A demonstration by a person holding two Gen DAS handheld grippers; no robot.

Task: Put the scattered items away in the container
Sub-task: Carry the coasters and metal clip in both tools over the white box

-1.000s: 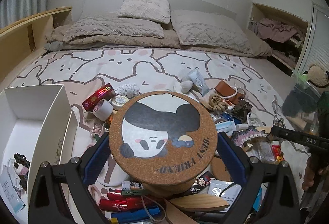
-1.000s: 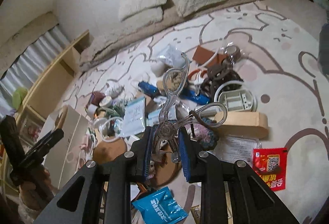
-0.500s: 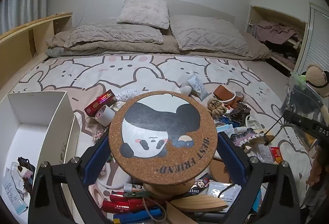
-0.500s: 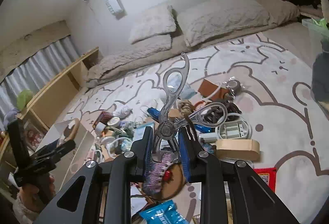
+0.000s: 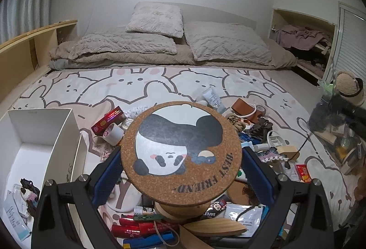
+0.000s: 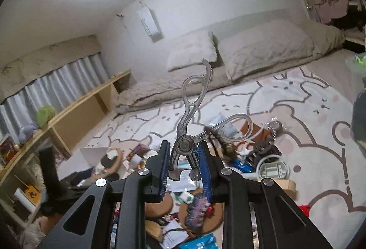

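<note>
My left gripper (image 5: 180, 166) is shut on a round cork coaster with a panda print (image 5: 180, 151), held flat above the clutter. The white box (image 5: 43, 132) stands open at the left with a few items on its floor. My right gripper (image 6: 185, 165) is shut on clear-handled scissors (image 6: 194, 111), gripped near the pivot, handles pointing up. The box also shows in the right wrist view (image 6: 96, 154), low left. Scattered items cover the bunny-print mat (image 5: 137, 86).
The pile holds a red packet (image 5: 108, 119), a tape roll (image 5: 113, 133), a white tube (image 5: 212, 99), a brown pouch (image 5: 242, 107), a wooden block (image 6: 283, 186) and a blue packet (image 6: 199, 243). Pillows and bedding lie behind; wooden shelving runs along the left.
Both grippers have risen and tilted up, each keeping its object. The right view now shows more wall and ceiling. The clutter sits lower in both views.
</note>
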